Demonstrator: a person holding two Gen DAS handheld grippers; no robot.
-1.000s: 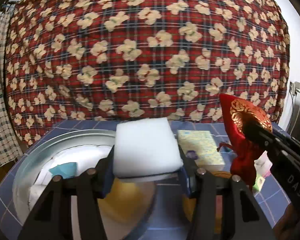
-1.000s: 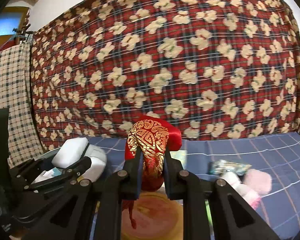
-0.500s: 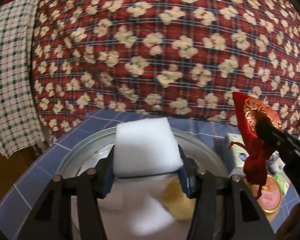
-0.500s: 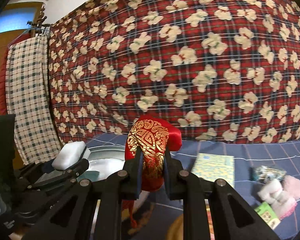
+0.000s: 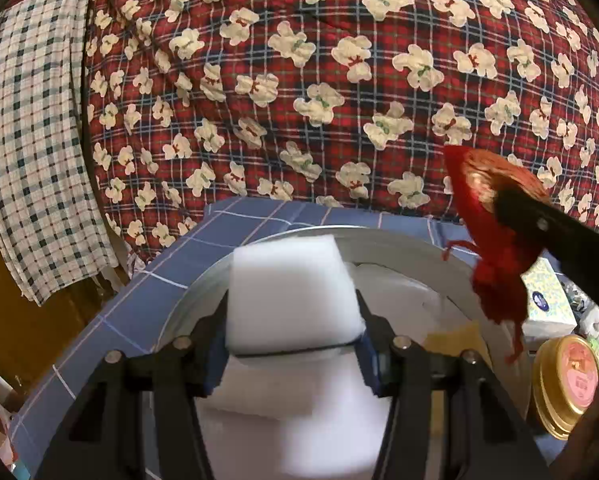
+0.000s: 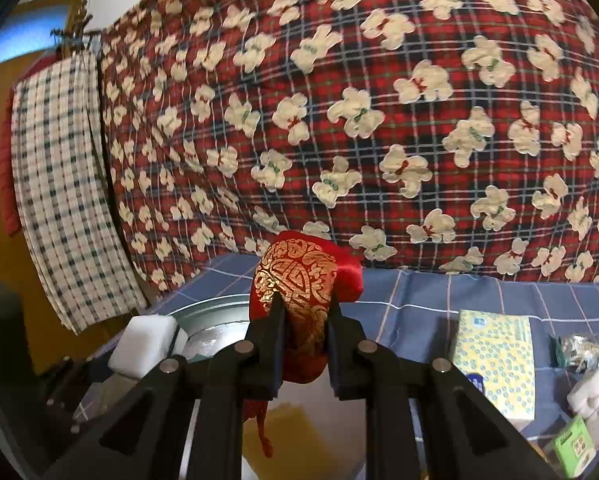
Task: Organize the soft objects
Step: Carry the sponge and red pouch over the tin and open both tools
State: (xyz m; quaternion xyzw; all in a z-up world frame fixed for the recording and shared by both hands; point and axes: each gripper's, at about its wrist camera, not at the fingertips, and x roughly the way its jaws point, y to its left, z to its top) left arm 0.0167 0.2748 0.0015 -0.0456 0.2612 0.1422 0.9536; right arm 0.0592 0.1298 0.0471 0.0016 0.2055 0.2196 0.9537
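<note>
1. White sponge (image 5: 289, 292): a smooth, matte foam block with rounded corners, clamped by its two side faces in the left gripper (image 5: 291, 336). The jaws stand partly open at the block's width, pads pressed on its flanks. It is held above the metal basin (image 5: 415, 246); in the right wrist view the same block (image 6: 145, 344) shows at the basin's left rim.

2. Red pouch (image 6: 301, 304): glossy satin with a gold brocade scroll pattern, puffed and rounded at the top. The right gripper (image 6: 303, 320) is closed tight on its middle, the cloth pinched between both fingers. A red tasselled cord (image 6: 263, 428) hangs below the jaws. In the left wrist view the pouch (image 5: 487, 232) hangs over the basin's right rim.

3. Basin: round, dull grey metal with a raised rim. It holds more white foam pieces (image 5: 299, 420) and a flat yellow item (image 5: 455, 338), blurred.

4. Bedsheet (image 6: 479, 300): blue cloth with a thin white and pink check; the basin stands on it.

5. Tissue pack (image 6: 495, 364): soft rectangular packet, pale yellow with small blue rings and a blue mark; lettering unreadable. It lies to the right of the basin.

6. Round tin (image 5: 567, 384): gold rim, pink lid; print unreadable. Just beside the basin's right edge.

7. Small green box (image 6: 575, 446) with pale squares printed on it, and a white and pink plush item (image 6: 595, 392), at the far right.

8. Backdrop: red tartan quilt (image 5: 319, 92) with cream bear figures; checked cloth (image 5: 31, 152) hanging at the left.
</note>
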